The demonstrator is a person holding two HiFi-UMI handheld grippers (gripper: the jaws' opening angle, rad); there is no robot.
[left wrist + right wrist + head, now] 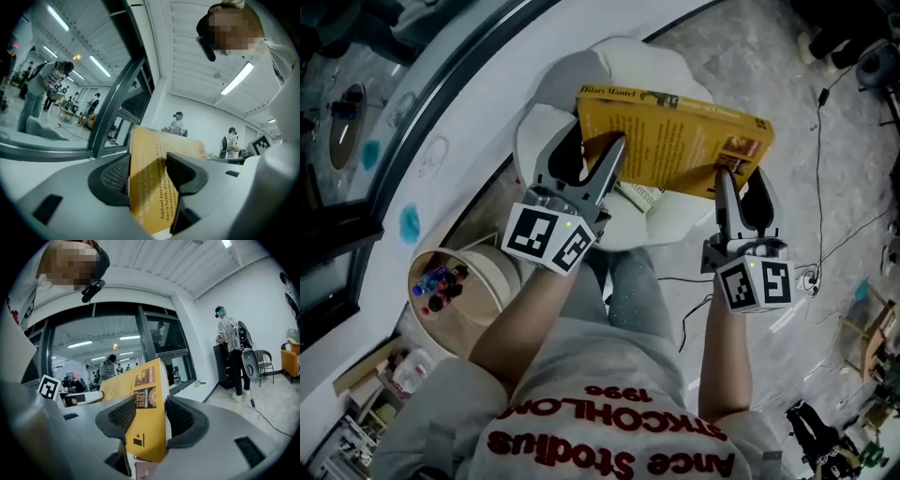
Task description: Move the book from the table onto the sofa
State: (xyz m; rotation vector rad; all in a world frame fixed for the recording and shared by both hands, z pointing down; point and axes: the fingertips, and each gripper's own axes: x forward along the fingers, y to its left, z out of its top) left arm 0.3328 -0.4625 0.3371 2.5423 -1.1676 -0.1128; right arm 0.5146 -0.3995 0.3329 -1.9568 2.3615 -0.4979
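One book (675,141), cover up, long axis left-right

Mustard-yellow book (675,136) with dark print; white sofa (623,61); grey mottled floor (741,56); red-lettered grey shirt (609,375).

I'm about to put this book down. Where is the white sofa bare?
Bare cushion shows beyond the yellow book's far edge and on the white sofa's lobe beside the left gripper. Crowded: a printed paper lies under the book's near edge.
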